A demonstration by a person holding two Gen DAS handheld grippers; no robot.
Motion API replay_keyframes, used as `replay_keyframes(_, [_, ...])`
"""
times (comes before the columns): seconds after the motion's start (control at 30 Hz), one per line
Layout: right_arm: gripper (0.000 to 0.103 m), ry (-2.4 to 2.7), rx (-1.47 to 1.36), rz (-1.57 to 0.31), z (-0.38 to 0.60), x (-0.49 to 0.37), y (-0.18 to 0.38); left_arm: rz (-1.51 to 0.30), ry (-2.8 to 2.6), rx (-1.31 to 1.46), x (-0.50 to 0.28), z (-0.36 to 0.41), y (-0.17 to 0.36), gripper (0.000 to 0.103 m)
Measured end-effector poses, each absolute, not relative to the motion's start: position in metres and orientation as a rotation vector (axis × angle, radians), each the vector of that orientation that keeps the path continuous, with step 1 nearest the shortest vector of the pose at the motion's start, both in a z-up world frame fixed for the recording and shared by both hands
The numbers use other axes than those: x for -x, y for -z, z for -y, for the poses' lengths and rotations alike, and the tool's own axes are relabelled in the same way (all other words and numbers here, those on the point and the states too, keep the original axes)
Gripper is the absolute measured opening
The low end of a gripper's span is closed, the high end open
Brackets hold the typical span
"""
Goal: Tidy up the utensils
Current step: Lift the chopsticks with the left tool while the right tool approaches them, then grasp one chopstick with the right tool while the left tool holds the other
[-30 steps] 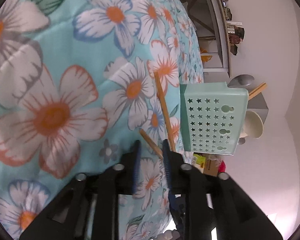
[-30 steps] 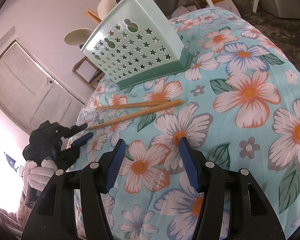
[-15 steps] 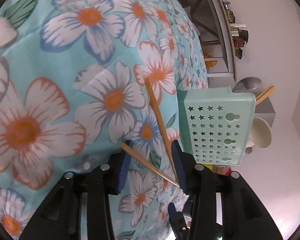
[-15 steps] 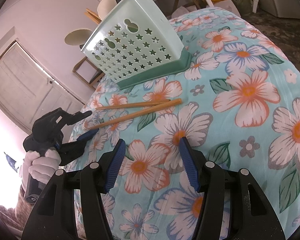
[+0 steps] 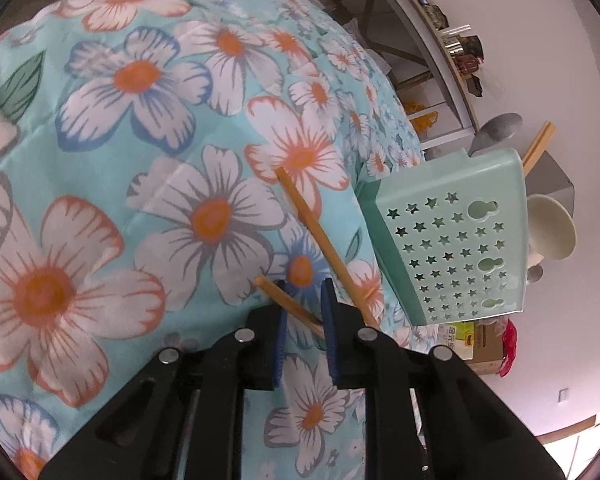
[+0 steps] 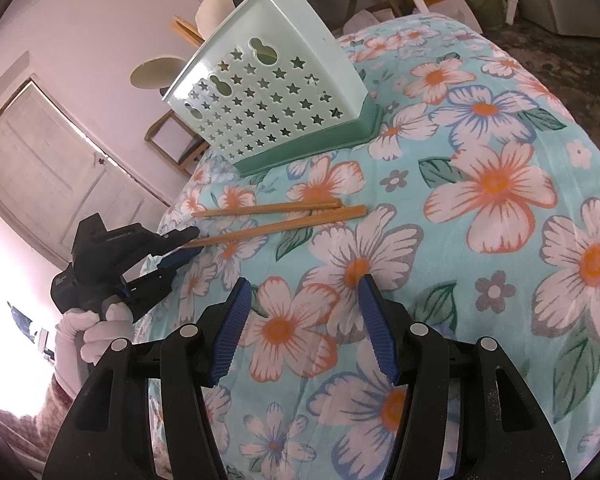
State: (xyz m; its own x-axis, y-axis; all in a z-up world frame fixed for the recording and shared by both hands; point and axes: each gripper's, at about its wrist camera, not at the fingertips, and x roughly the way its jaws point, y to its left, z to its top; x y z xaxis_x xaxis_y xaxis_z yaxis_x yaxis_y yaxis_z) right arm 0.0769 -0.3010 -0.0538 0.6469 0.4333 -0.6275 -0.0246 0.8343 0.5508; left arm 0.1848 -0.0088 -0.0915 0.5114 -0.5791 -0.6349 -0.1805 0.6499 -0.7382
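Observation:
Two wooden chopsticks lie on the floral cloth (image 6: 500, 184) in front of a mint star-punched caddy (image 6: 268, 92) (image 5: 452, 248). The upper chopstick (image 6: 268, 209) (image 5: 324, 240) lies free. One end of the lower chopstick (image 6: 284, 226) (image 5: 300, 312) runs slantwise between the jaws of my left gripper (image 5: 306, 292) (image 6: 184, 246), which are closing around it; no firm pinch shows. My right gripper (image 6: 304, 282) hovers open over the cloth, short of the chopsticks, with nothing between its fingers. A grey spoon (image 5: 500, 128), more chopsticks (image 5: 540, 144) and a white ladle (image 5: 552, 232) stick out of the caddy.
A gloved hand (image 6: 96, 328) holds the left gripper at the cloth's edge. Behind the caddy are a white door (image 6: 60, 160) and a wooden chair frame (image 6: 168, 148). A cardboard box (image 5: 480, 344) sits on the floor, and shelving (image 5: 440, 40) lines the wall.
The left gripper widened, rolled and shifted, then narrowed, so the nearer chopstick's end now lies between its jaws. The right gripper has stayed put.

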Motion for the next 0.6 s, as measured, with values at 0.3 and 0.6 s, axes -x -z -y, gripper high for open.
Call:
replay_keyframes(0.3, [0.047, -0.28, -0.339, -0.73, 0.295, -0.07, -0.006, -0.951, 0.269, 0.715, -0.179, -0.001, 0.08, 0.016])
replay_keyframes(0.6, [0.04, -0.447, 0.011, -0.709, 0.22, -0.124, -0.051, -0.886, 0.265, 0.613, -0.16, -0.016, 0.07, 0.017])
